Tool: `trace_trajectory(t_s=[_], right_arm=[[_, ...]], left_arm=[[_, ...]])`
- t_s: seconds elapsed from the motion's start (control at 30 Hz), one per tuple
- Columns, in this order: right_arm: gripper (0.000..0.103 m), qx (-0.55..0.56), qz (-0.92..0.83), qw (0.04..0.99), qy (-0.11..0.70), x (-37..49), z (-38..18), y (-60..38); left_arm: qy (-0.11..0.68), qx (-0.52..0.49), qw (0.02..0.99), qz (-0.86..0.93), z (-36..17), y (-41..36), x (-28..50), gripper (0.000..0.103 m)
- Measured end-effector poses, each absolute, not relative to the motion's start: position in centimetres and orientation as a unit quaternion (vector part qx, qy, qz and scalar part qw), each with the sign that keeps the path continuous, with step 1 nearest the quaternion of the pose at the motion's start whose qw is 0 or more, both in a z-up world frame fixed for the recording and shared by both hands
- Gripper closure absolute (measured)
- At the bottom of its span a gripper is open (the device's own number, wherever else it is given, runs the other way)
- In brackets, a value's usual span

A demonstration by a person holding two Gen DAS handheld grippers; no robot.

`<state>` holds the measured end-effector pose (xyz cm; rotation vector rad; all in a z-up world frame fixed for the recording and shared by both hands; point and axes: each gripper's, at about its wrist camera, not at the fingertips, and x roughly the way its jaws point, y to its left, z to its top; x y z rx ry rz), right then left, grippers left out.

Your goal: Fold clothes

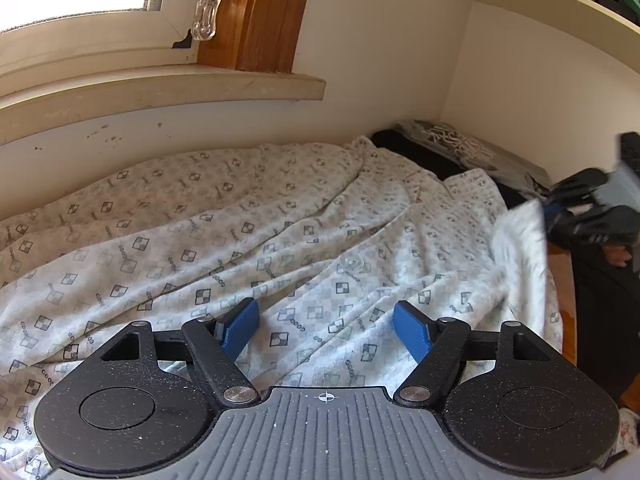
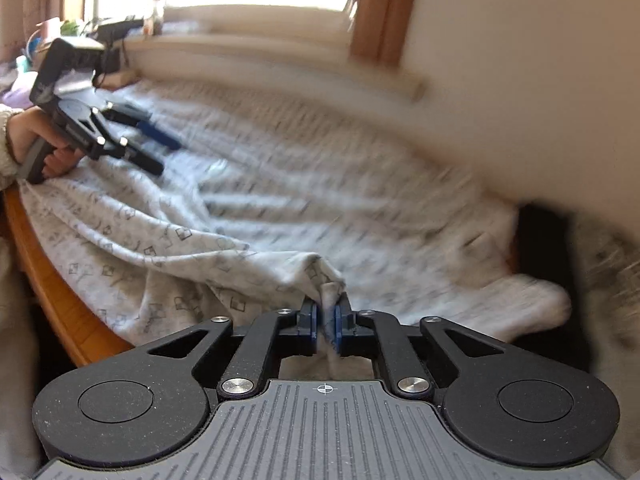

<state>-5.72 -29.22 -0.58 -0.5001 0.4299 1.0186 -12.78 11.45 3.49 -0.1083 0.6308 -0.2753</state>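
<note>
Right hand-held gripper (image 2: pixel 325 330) pinching shirt (image 2: pixel 248 216) (left (image 1: pixel 326 330) agape)

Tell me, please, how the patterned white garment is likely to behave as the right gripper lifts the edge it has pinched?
The patterned garment will probably drape limply: it already lies in soft folds and bunches between the right gripper. It looks thin, so likely light. Its clear buttons suggest an open front that may flop apart.
</note>
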Motion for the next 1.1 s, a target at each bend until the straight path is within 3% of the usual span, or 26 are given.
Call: trace_trajectory(t_s=[0.1,0.27,0.4,0.53,0.6,0.73,0.83,0.93,1.0,1.1], right_arm=[[0.100,-0.209,0.420,0.873,0.133,-8.7,0.0,-32.7],[0.099,-0.200,0.373,0.882,0.208,-8.7,-4.1,-35.9],[0.099,-0.177,0.373,0.886,0.210,-8.7,-4.4,-36.6],[0.086,-0.135,0.397,0.886,0.196,-9.3,-3.7,-36.0],[0.085,-0.128,0.412,0.881,0.193,-9.7,-3.6,-35.3],[0.070,-0.123,0.429,0.876,0.185,-11.2,-4.0,-33.9],[0.068,-0.117,0.444,0.870,0.178,-12.0,-4.4,-33.1],[0.067,-0.102,0.454,0.870,0.163,-12.4,-4.3,-32.4],[0.067,-0.096,0.460,0.870,0.151,-12.3,-4.3,-31.9],[0.067,-0.102,0.466,0.866,0.153,-11.9,-4.7,-31.0]], left_arm=[[0.309,-0.056,0.940,-0.133,3.5,11.5,-12.8,0.026],[0.311,-0.052,0.940,-0.133,3.5,11.4,-12.8,0.024],[0.312,-0.049,0.940,-0.132,3.5,11.4,-12.8,0.024],[0.313,-0.046,0.939,-0.132,3.5,11.3,-12.8,0.024],[0.311,-0.043,0.940,-0.133,3.6,11.2,-12.8,0.023],[0.308,-0.039,0.941,-0.133,3.7,11.0,-12.8,0.021],[0.305,-0.036,0.942,-0.135,3.8,10.9,-12.8,0.019],[0.311,-0.070,0.933,-0.167,4.4,11.0,-11.7,0.034],[0.317,-0.068,0.927,-0.187,4.9,10.3,-10.8,0.058],[0.327,-0.032,0.919,-0.219,5.1,8.3,-9.5,0.059]])
